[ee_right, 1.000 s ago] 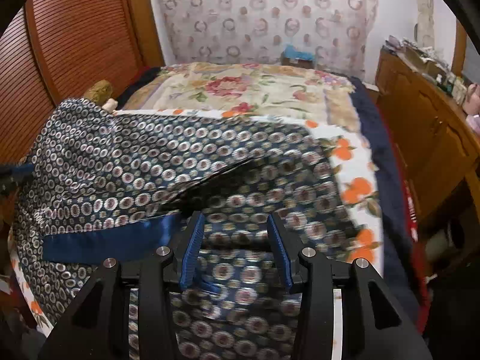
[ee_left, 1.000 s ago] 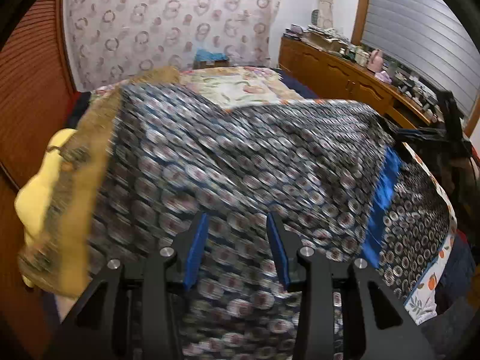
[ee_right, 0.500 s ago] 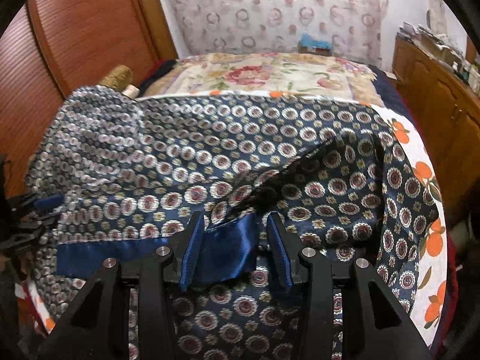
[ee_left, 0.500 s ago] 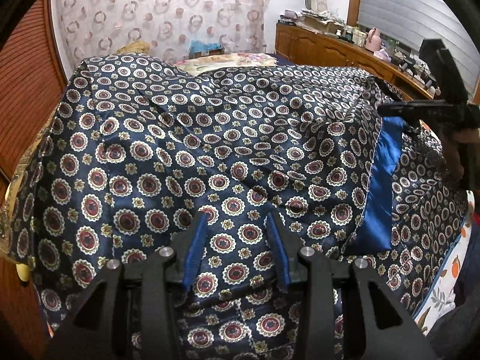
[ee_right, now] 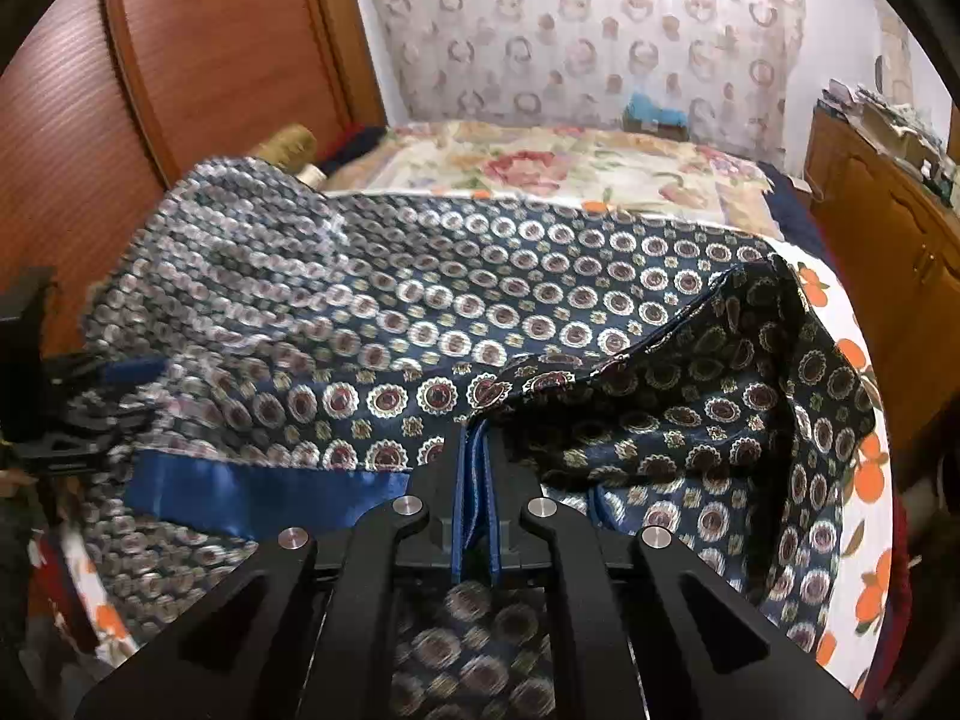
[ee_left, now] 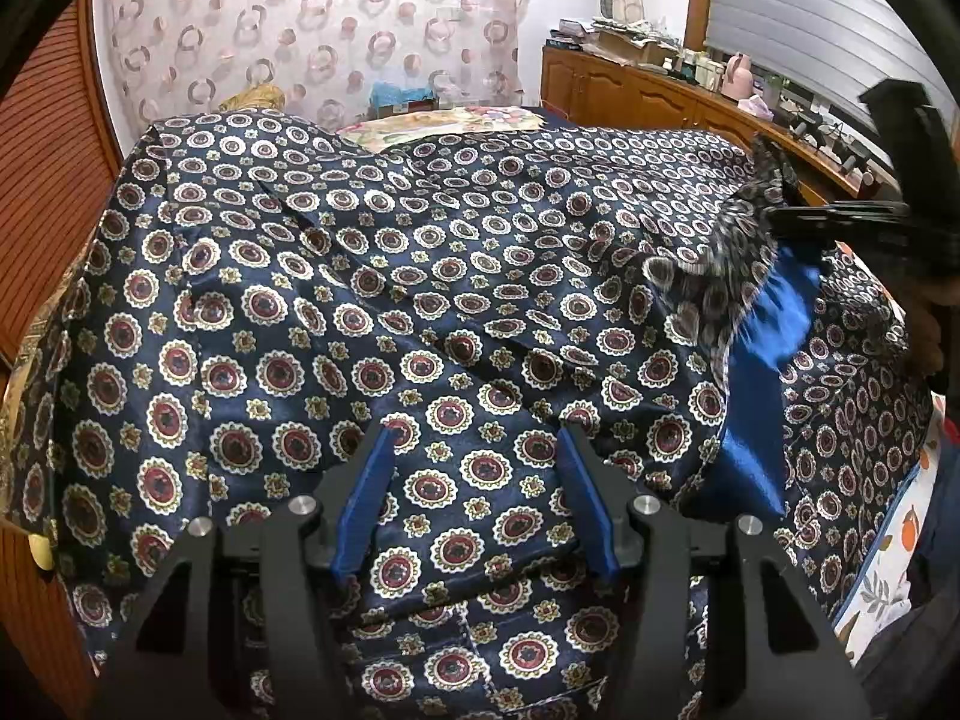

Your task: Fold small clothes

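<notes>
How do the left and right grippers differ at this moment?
The left gripper has its jaws spread wide with the patterned garment lying between them; the right gripper has its jaws pressed together on the garment's edge by the blue band. Both have blue pads and black frames.

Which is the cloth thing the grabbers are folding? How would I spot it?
Find the bed with the flowery cover. The silky garment spreads over its near end, dark navy with red-and-white rings. Only it has a plain bright blue band, which the bedding lacks.
</notes>
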Tool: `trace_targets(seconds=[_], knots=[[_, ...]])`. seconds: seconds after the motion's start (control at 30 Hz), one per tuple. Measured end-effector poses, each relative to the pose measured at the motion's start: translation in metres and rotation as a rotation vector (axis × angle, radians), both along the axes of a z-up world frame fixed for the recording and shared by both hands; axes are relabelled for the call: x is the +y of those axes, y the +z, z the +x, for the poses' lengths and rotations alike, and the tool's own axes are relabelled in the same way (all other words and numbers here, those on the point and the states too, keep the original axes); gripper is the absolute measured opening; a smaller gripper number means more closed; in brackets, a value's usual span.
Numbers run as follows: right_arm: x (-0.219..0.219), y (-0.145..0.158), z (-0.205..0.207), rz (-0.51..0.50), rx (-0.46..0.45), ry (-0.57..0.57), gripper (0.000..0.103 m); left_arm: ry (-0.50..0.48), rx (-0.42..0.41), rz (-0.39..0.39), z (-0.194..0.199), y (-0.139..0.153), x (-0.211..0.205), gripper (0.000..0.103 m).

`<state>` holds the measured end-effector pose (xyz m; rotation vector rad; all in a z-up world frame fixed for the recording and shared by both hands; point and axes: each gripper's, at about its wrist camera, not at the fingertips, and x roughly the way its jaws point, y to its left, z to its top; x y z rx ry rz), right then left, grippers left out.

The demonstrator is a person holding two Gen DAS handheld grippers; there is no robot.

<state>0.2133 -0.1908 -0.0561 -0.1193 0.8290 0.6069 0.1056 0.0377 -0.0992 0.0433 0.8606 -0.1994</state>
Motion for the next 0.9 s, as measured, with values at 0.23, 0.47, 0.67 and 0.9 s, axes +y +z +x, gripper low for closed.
trace_targets(seconds=[0.23, 0.47, 0.67, 0.9], knots=[[-0.005, 0.007, -0.035, 0.045, -0.018, 0.002, 0.003, 0.043, -0.015, -0.006, -0.014, 0.005, 0.009, 0.056], [-0.012, 0.008, -0.069, 0.078, -0.043, -0.04, 0.002, 0.097, -0.099, -0.11, -0.061, 0.025, 0.03, 0.056], [-0.021, 0.015, -0.104, 0.095, -0.047, -0.036, 0.002, 0.209, -0.122, -0.094, -0.08, 0.029, 0.064, 0.056], [-0.034, 0.005, -0.105, 0.037, -0.049, -0.076, 0.013, 0.297, -0.14, -0.09, -0.081, 0.027, 0.097, 0.056]])
